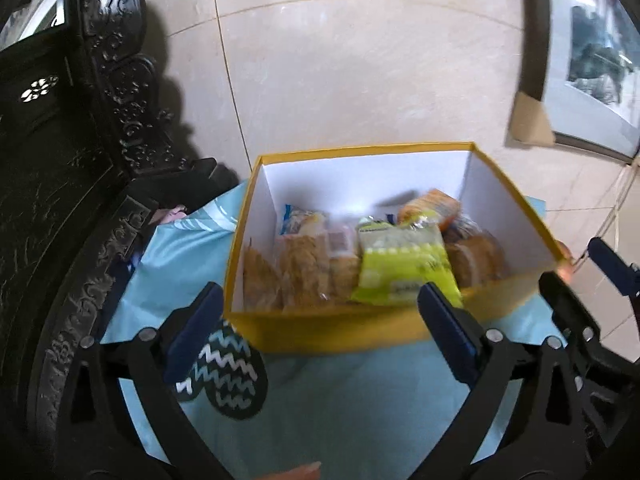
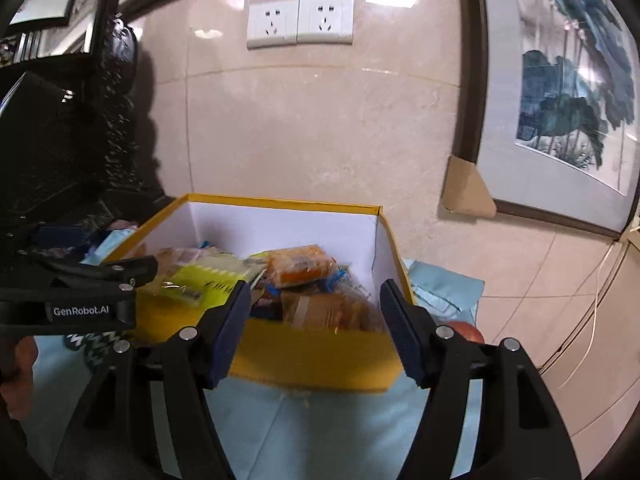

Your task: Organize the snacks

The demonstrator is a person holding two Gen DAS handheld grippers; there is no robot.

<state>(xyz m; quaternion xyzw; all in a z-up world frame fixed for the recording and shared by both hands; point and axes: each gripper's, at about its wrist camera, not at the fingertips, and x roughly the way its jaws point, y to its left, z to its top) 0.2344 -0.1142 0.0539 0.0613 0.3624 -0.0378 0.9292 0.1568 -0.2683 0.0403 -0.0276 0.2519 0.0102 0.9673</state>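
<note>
A yellow box (image 1: 360, 150) with white inner walls stands on a light blue cloth (image 1: 340, 408) and holds several snack packets. A lime-green packet (image 1: 400, 264) lies on top at the front, an orange packet (image 1: 432, 204) behind it, and brown biscuit packets (image 1: 296, 268) to the left. My left gripper (image 1: 320, 292) is open wide over the box's front wall, with nothing between its pads. My right gripper (image 2: 314, 288) is open too, just in front of the box (image 2: 280, 202), and holds nothing. The orange packet (image 2: 300, 266) shows beyond it. The left gripper's fingers (image 2: 120, 270) reach in from the left.
A zigzag-patterned black and white item (image 1: 228, 372) lies on the cloth by the box's near left corner. Dark carved furniture (image 1: 60, 200) stands at the left. A framed painting (image 2: 560, 100) leans on the tiled wall beside sockets (image 2: 300, 22). A red apple (image 2: 466, 332) sits right of the box.
</note>
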